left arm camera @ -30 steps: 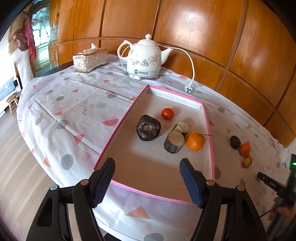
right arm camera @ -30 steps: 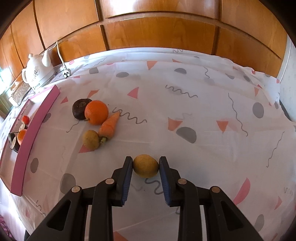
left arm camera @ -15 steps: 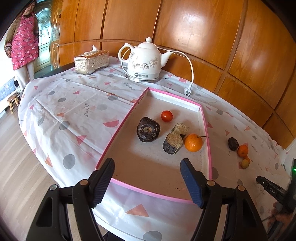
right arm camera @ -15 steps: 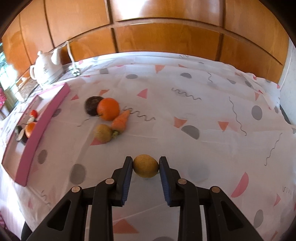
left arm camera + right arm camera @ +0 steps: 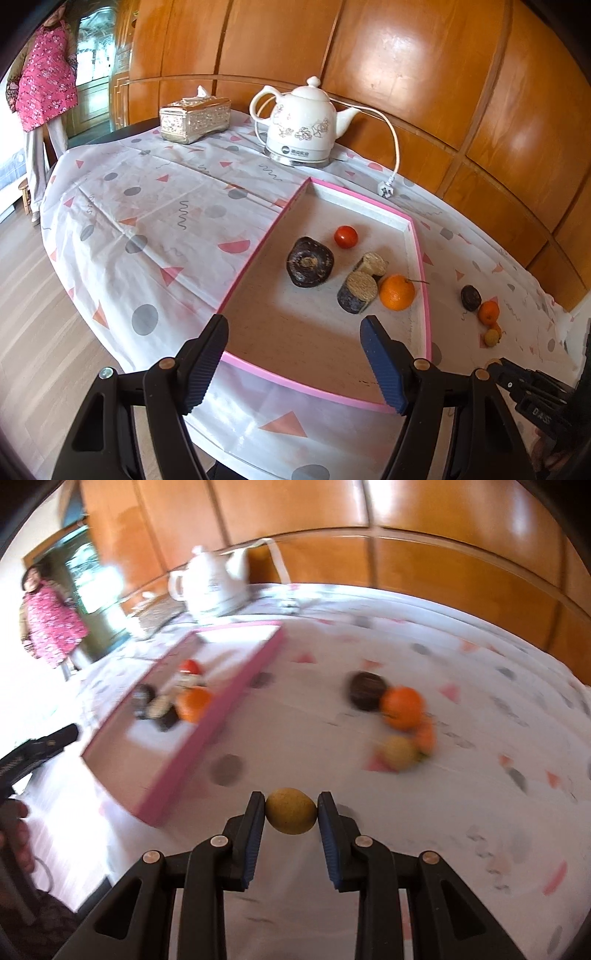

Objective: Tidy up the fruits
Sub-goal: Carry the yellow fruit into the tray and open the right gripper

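My right gripper (image 5: 291, 808) is shut on a small yellow-brown fruit (image 5: 291, 811) and holds it above the tablecloth, right of the pink tray (image 5: 207, 727). My left gripper (image 5: 295, 354) is open and empty over the near edge of the pink tray (image 5: 419, 254). In the tray lie a small red fruit (image 5: 346, 237), a dark round fruit (image 5: 309, 261), two dark cut pieces (image 5: 357, 291) and an orange (image 5: 397, 292). On the cloth right of the tray lie a dark fruit (image 5: 367, 690), an orange (image 5: 402, 707), a carrot-like piece (image 5: 426, 736) and a yellowish fruit (image 5: 399, 751).
A white electric kettle (image 5: 301, 123) with a cord and plug (image 5: 386, 188) stands behind the tray. A silver tissue box (image 5: 195, 118) sits at the back left. A person in pink (image 5: 44, 74) stands left of the table. Wood panelling backs the table.
My right gripper has lifted the yellow-brown fruit off the cloth and swung left toward the tray; its view is blurred. My left gripper has drawn back slightly and stays open.
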A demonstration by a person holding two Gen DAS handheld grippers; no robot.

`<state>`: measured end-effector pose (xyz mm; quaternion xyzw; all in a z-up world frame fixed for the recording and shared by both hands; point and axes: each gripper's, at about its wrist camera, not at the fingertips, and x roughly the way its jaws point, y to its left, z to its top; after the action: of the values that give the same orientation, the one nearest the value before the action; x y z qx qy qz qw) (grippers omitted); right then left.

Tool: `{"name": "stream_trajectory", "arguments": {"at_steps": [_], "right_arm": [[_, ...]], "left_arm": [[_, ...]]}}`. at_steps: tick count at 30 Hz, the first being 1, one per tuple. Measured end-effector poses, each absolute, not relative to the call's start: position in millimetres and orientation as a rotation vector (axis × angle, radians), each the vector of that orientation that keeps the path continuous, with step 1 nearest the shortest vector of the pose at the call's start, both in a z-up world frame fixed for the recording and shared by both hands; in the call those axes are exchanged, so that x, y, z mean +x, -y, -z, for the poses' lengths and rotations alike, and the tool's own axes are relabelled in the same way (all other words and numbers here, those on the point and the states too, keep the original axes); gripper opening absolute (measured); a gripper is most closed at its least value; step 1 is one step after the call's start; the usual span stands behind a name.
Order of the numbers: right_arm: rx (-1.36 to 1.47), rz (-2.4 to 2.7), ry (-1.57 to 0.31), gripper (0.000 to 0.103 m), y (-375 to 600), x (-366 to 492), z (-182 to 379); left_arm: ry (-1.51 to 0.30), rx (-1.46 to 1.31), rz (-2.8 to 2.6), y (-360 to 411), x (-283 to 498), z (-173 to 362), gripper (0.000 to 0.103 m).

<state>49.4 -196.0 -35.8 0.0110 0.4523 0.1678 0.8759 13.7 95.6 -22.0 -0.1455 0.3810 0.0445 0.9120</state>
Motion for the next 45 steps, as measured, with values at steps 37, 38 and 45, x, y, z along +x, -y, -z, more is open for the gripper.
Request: {"name": "stream_trajectory", "arguments": {"at_steps": [37, 38, 45], "right_arm": [[0.067, -0.097, -0.889, 0.048, 219.1, 31.0, 38.8], [0.071, -0.047, -0.884, 0.048, 231.9, 29.2, 40.1], [0.123, 0.144, -0.876, 0.048, 285.9, 17.2, 47.2]], "left_arm": [[-0.793, -0.246, -0.045, -84.2, 17.5, 20.7, 0.074], [-0.793, -0.236, -0.039, -81.4, 17.0, 20.2, 0.074], [-0.79, -0.198, -0.01, -70.7, 15.4, 16.7, 0.074]]}}
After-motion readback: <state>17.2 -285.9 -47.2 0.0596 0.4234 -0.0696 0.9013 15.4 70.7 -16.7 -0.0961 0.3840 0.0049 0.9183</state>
